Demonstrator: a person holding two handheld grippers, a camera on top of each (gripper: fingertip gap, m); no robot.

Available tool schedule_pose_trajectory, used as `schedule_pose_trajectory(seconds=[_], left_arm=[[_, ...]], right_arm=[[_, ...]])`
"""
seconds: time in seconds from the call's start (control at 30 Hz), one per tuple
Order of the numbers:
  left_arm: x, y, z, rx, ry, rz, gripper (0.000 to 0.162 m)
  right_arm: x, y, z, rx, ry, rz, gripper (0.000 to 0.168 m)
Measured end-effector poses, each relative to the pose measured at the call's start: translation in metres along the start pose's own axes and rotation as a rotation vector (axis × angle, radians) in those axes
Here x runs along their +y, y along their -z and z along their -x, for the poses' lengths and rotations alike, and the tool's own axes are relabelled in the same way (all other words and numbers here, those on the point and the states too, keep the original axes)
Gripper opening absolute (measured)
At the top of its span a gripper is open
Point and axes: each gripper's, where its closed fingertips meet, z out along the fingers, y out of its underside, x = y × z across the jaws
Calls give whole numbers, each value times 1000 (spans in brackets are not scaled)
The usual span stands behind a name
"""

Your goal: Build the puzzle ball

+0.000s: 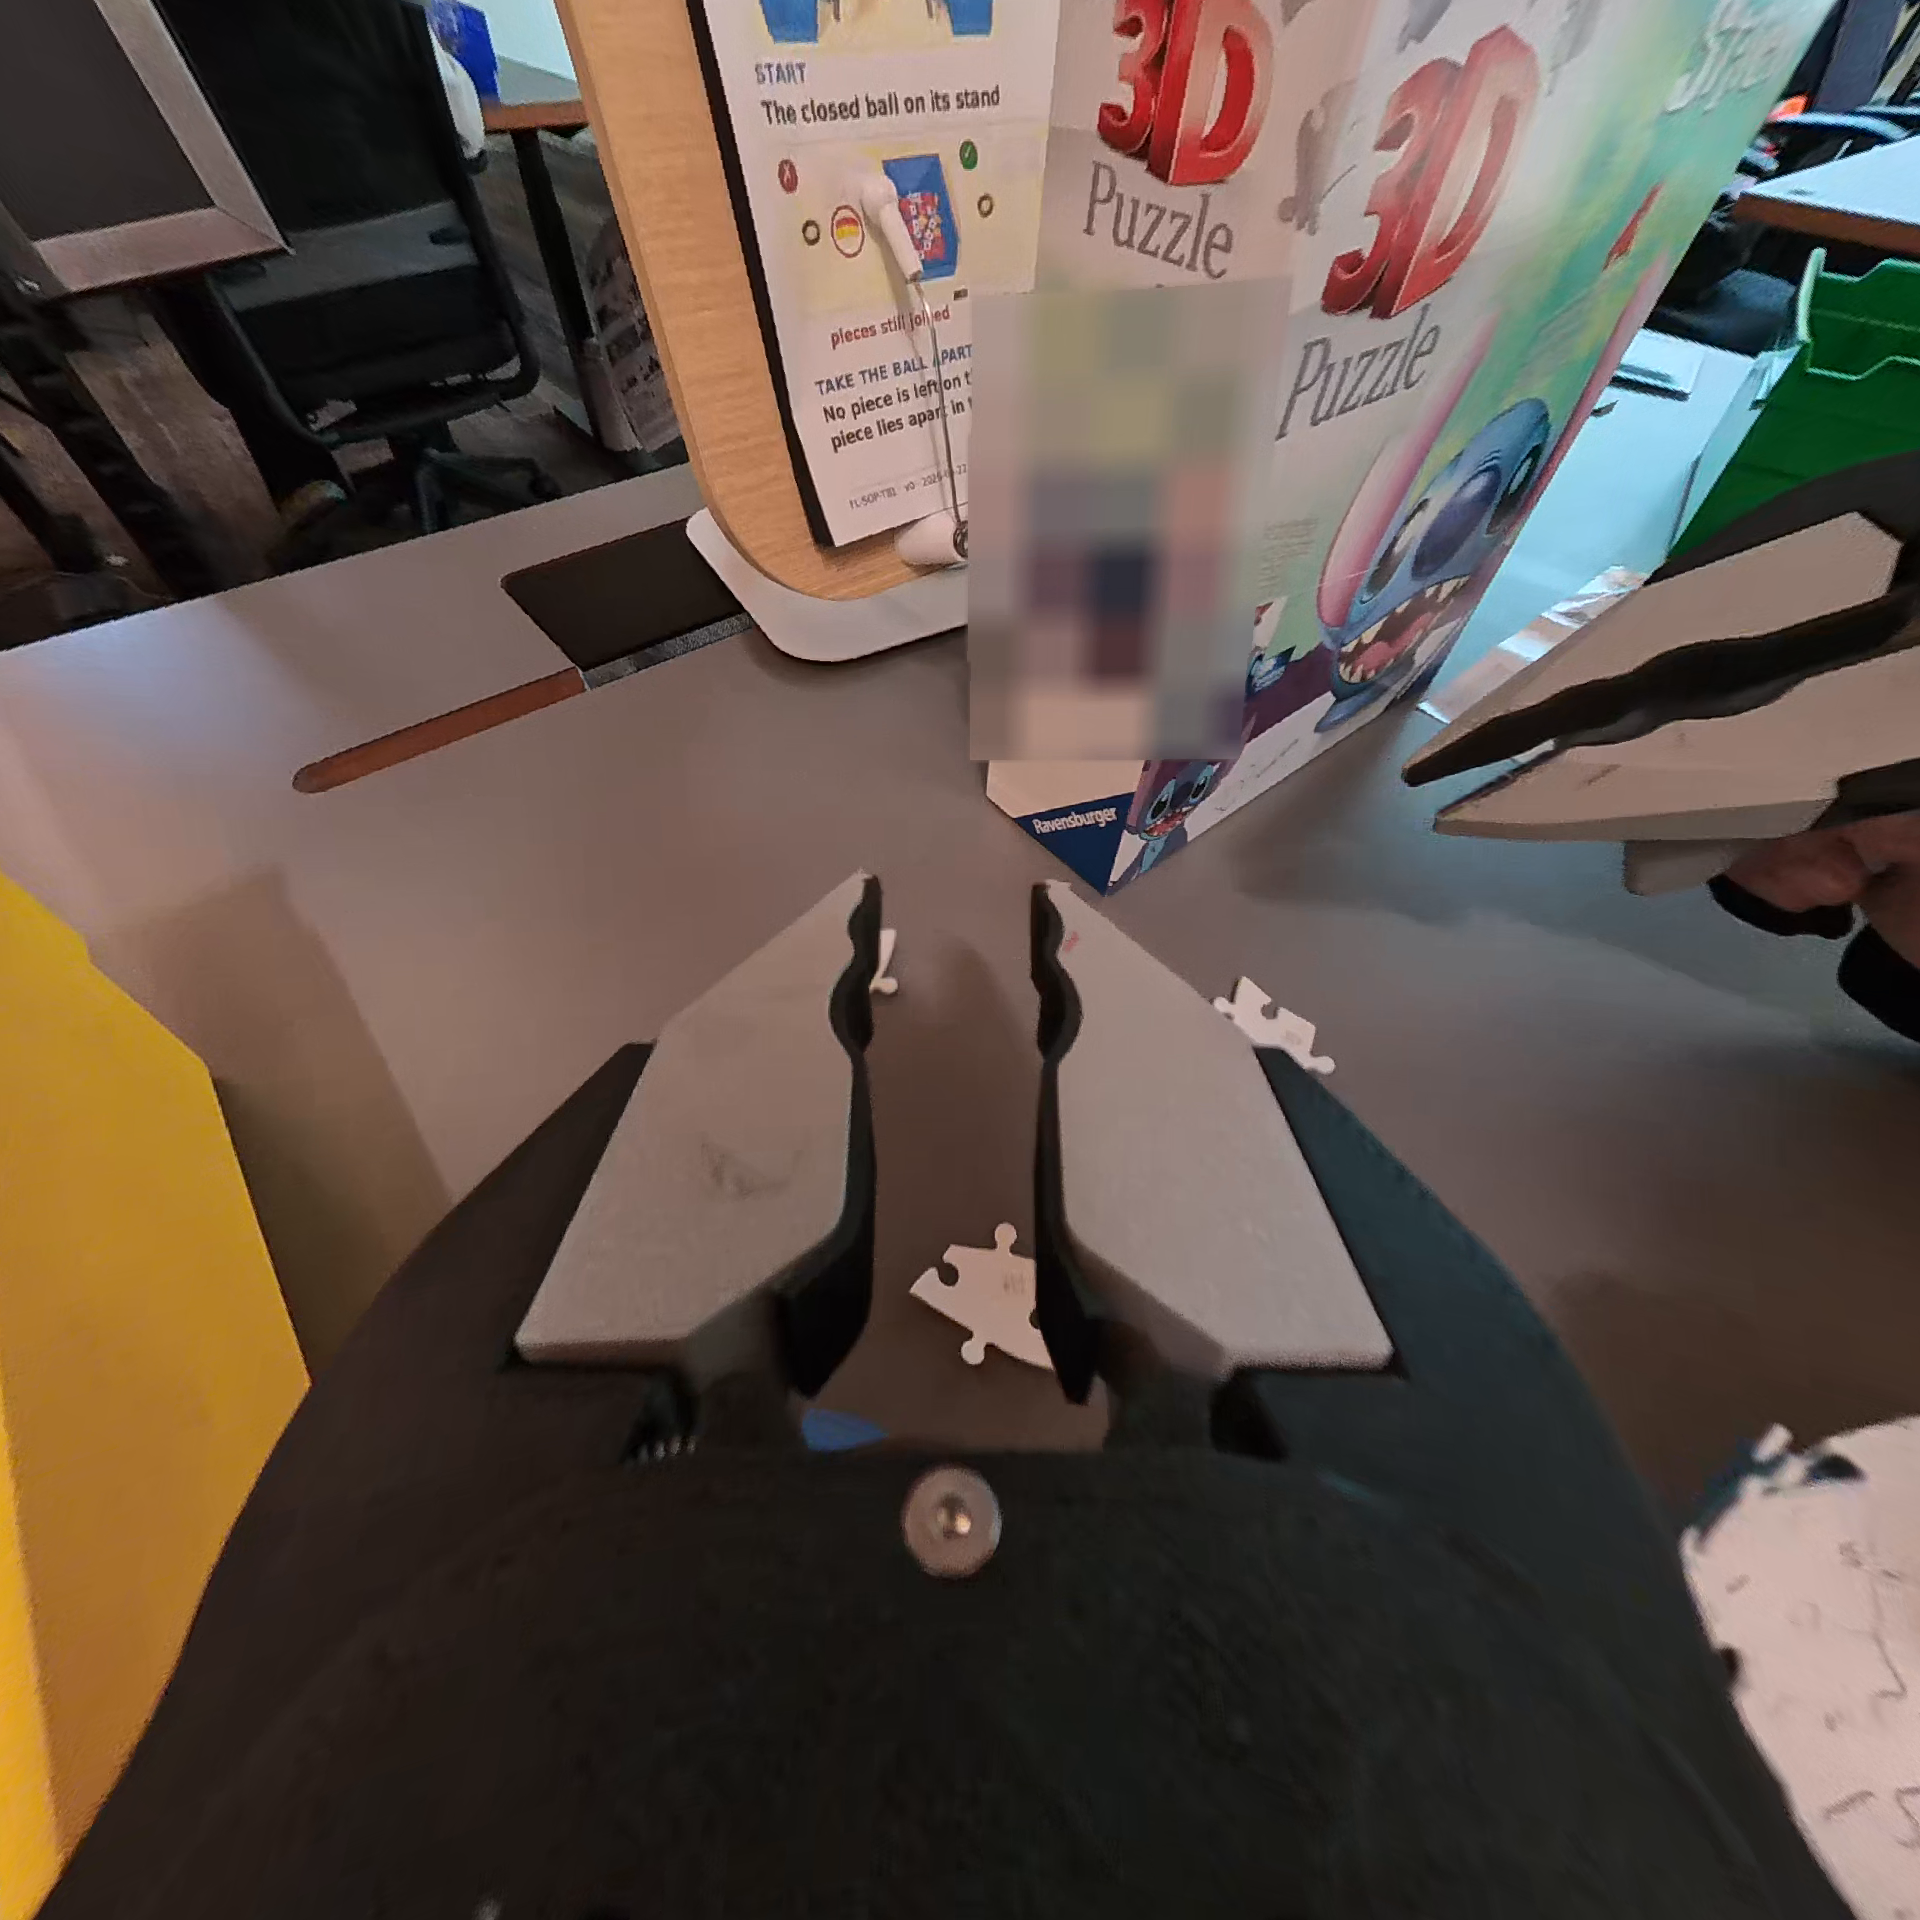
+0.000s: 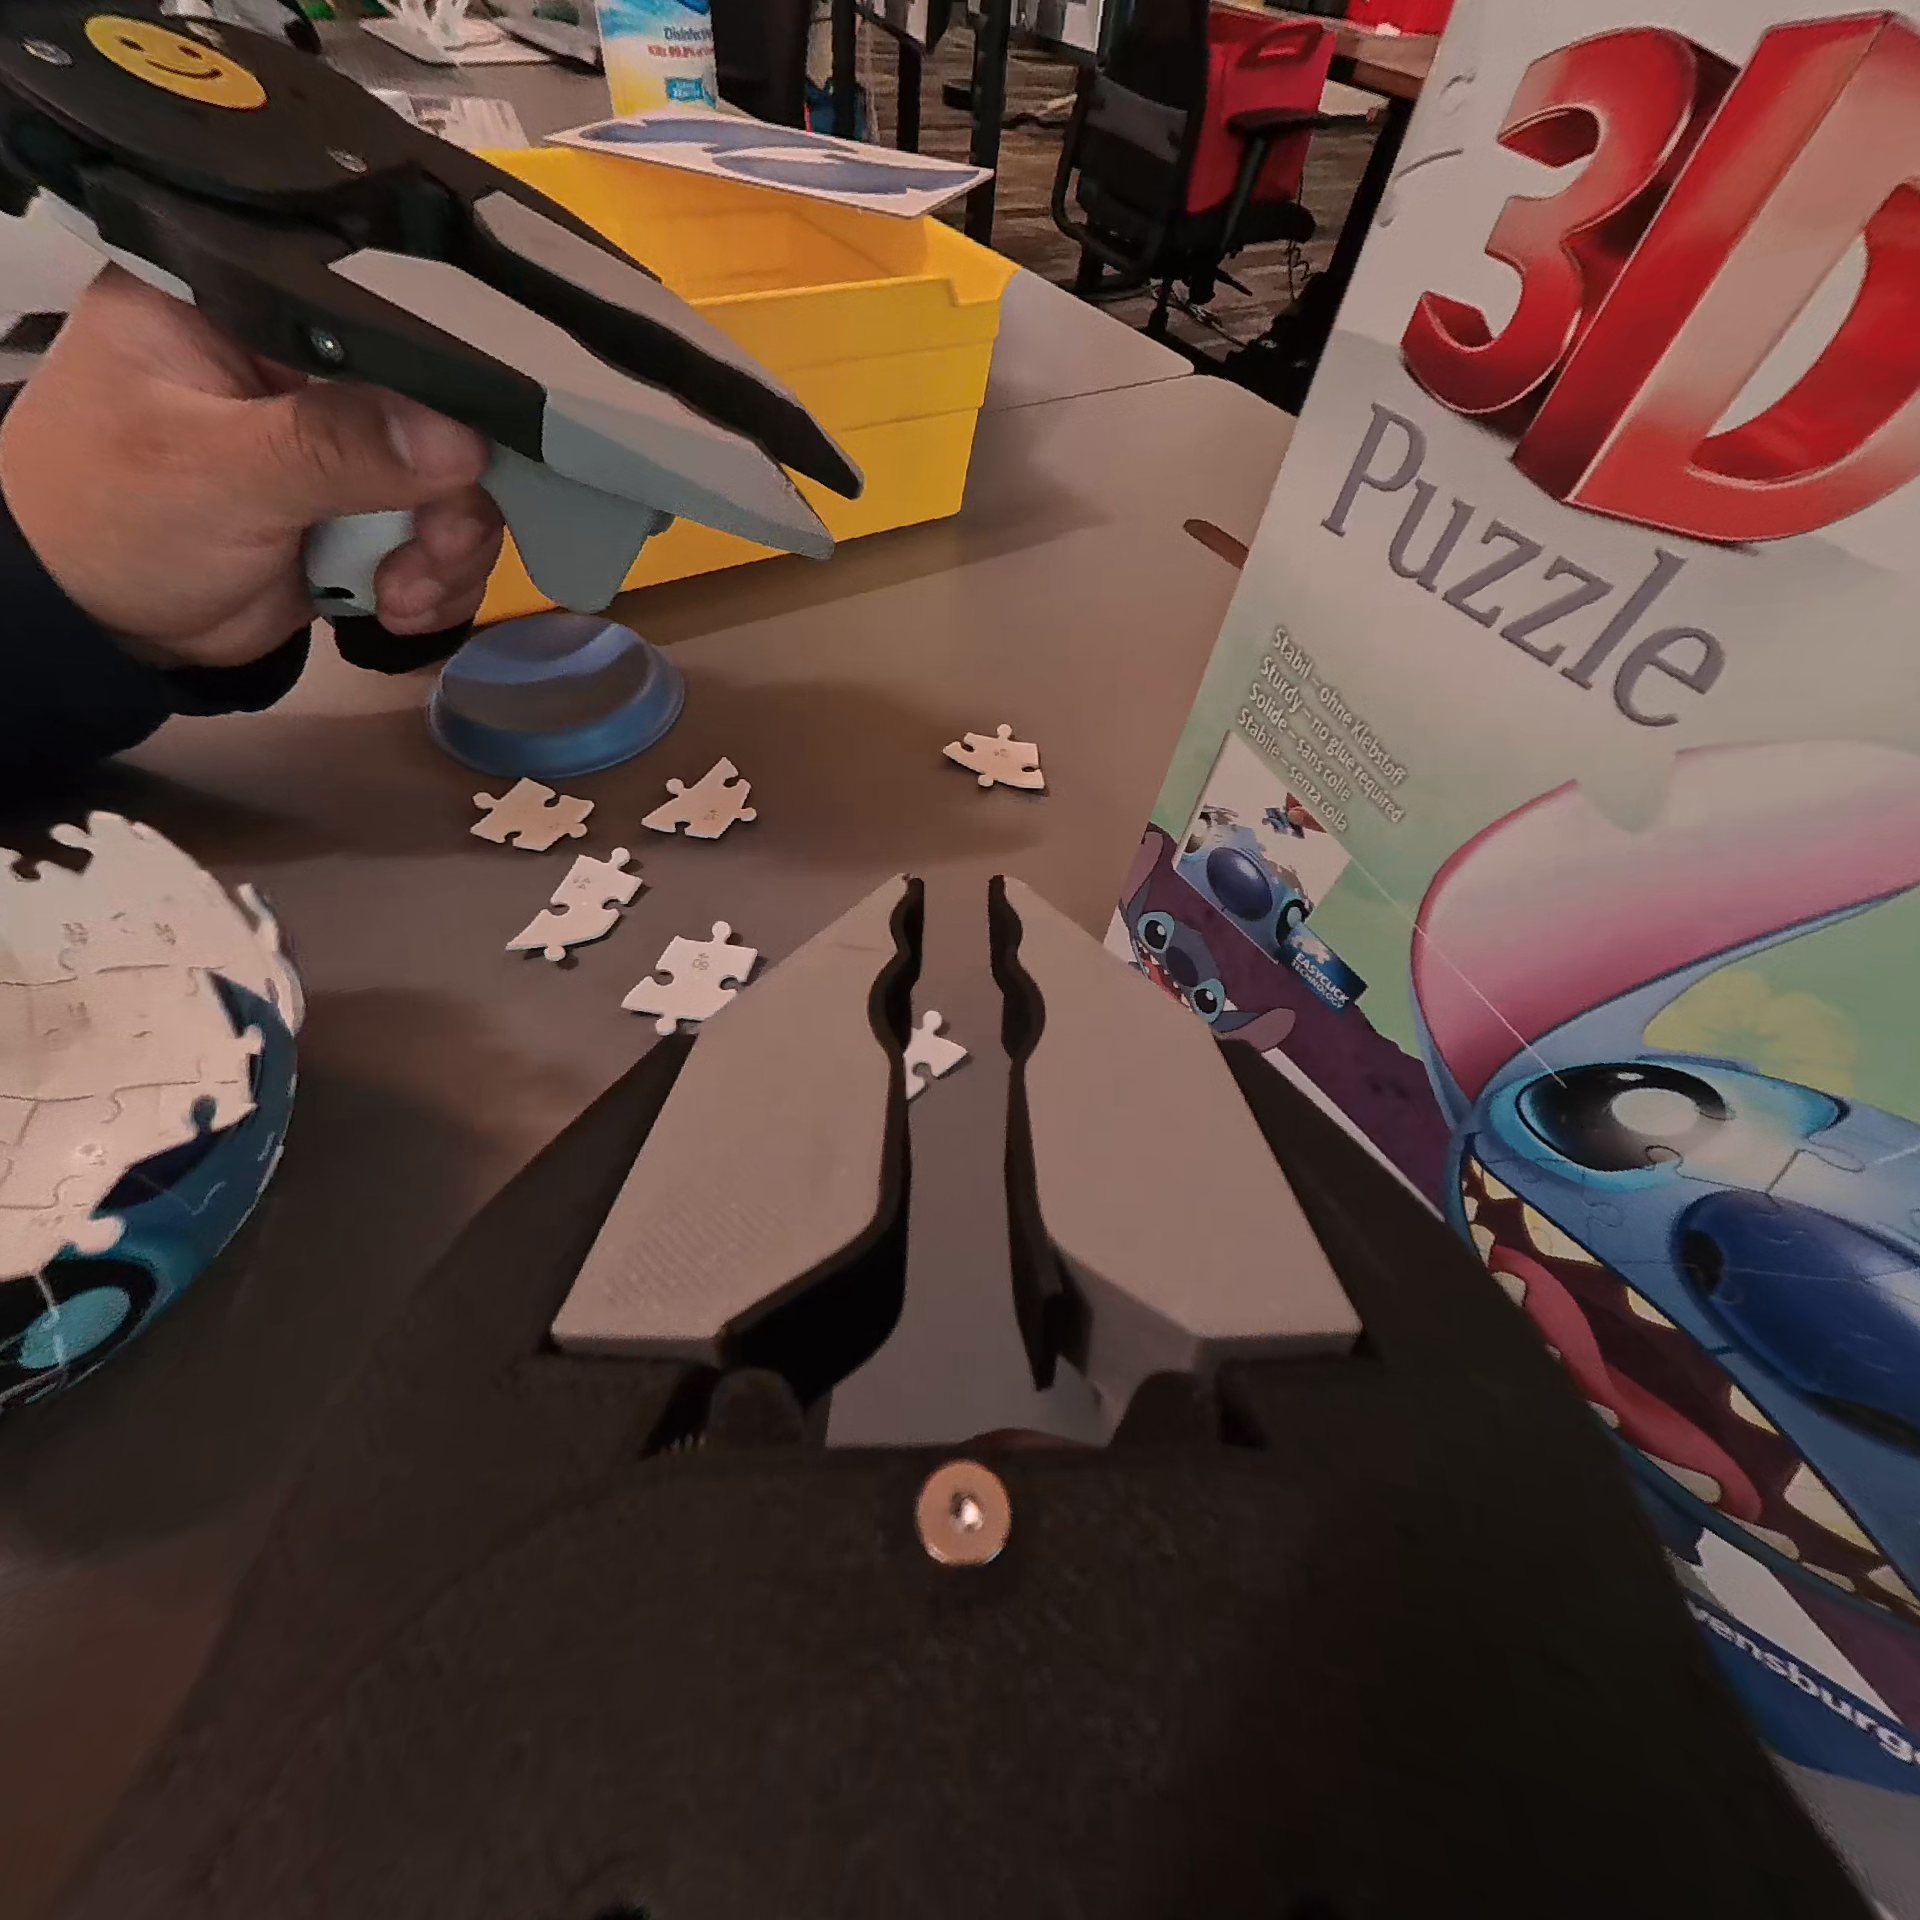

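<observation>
The half-built puzzle ball (image 2: 125,1091), white inside and blue outside, lies at the left of the grey table; its edge also shows in the left wrist view (image 1: 1829,1662). Its blue stand (image 2: 556,696) sits beyond it. Several loose white pieces (image 2: 691,977) lie between them. My left gripper (image 1: 956,899) is open and empty above one piece (image 1: 987,1299); another piece (image 1: 1273,1029) lies to its right. It also shows in the right wrist view (image 2: 836,514), held above the stand. My right gripper (image 2: 954,883) is narrowly open and empty over a piece (image 2: 930,1049) on the table.
The tall puzzle box (image 2: 1558,831) stands close on the right, also in the left wrist view (image 1: 1403,416). A yellow bin (image 2: 831,343) with a card across it is behind the stand. An instruction board (image 1: 883,260) stands at the back, a green crate (image 1: 1849,395) far right. My right fingertips sit around 12 centimeters from my left ones.
</observation>
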Motion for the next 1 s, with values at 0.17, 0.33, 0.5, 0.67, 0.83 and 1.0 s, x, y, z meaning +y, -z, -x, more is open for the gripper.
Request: schedule_pose_trajectory(seconds=[0.17,0.33,0.5,0.67,0.83,1.0], left_arm=[[5,-2,0,17,18,32,29],[13,-6,-3,28,17,78,30],[20,-10,-4,25,-4,117,31],[22,-11,-8,38,-7,130,30],[23,-12,-12,50,-12,140,31],[28,-13,-15,62,-11,167,32]], right_arm=[[19,-10,6,-65,-51,96,21],[48,-22,12,-104,-86,244,29],[68,-29,15,-123,-137,356,40],[73,-35,13,-124,-67,371,54],[78,-42,17,-129,-36,390,58],[78,-44,22,-141,20,378,55]])
